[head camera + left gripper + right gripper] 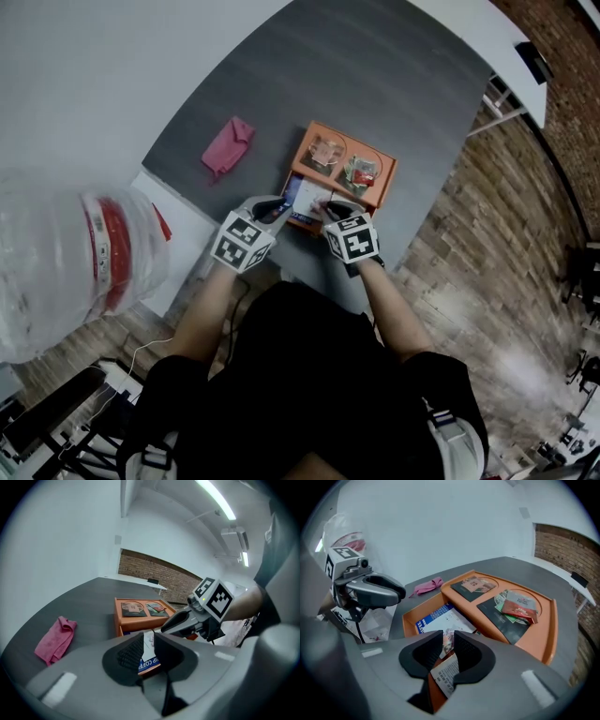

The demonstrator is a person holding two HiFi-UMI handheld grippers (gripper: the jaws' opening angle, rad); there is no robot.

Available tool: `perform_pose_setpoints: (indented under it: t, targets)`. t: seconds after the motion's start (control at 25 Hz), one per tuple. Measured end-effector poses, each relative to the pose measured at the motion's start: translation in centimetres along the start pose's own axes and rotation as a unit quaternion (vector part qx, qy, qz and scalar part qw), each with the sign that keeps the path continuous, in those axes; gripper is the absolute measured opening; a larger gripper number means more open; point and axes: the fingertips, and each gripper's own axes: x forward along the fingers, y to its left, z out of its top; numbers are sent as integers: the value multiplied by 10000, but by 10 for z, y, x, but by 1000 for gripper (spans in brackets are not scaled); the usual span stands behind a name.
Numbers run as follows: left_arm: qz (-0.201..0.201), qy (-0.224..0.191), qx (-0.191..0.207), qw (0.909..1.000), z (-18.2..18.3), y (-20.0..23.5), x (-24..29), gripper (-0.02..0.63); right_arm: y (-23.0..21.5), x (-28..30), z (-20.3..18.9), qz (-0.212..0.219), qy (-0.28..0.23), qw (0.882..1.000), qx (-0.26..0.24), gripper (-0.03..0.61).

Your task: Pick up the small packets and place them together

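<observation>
We see the orange tray (387, 176) sitting close to the near edge of the dark table (375, 84), toward its right corner, where the top gives way to a brick-patterned floor (487, 234). The tray's raised deck has 2 round recesses. The left one holds a pale packet (476, 584), the right one a red packet (521, 609) lying over a green packet (505, 614). In front of the deck is a lower open compartment (408, 617), and a white packet with a blue band (440, 618) lies flat in it.

The right gripper (449, 641) points steeply down over the compartment's near end. Its jaws stand apart, and a small printed packet (446, 676) sits tilted between them — the pads do not press it. The left gripper (148, 641) is by the compartment's left wall. Its jaws are narrowly spread and pinch nothing, and the blue-banded packet shows through the gap.

The 2 grippers are near each other but apart, so room between them is tight. Beyond and left of the tray the table is open — only a pink cloth (227, 147) lies there, well apart from the tray. A clear plastic bag (75, 262) fills the left of the head view, close to the camera.
</observation>
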Motion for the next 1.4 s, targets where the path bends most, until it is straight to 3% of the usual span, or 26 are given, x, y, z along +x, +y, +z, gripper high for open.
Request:
perform_pose_setpoints:
  t: [0.28, 0.76, 1.08, 1.4]
  targets:
    - [-33, 128, -66, 9999, -13, 5, 7, 66, -10, 18, -8, -219, 362, 9975, 569, 177]
    - [-110, 183, -182, 9996, -20, 9, 8, 66, -15, 32, -12, -573, 497, 9921, 1002, 253]
    - [-142, 270, -257, 9992, -27, 13, 9, 66, -13, 39, -7, -695, 493, 9917, 959, 241]
    - [-122, 240, -321, 9991, -27, 16, 10, 66, -5, 39, -7, -427, 549, 9925, 1007, 126]
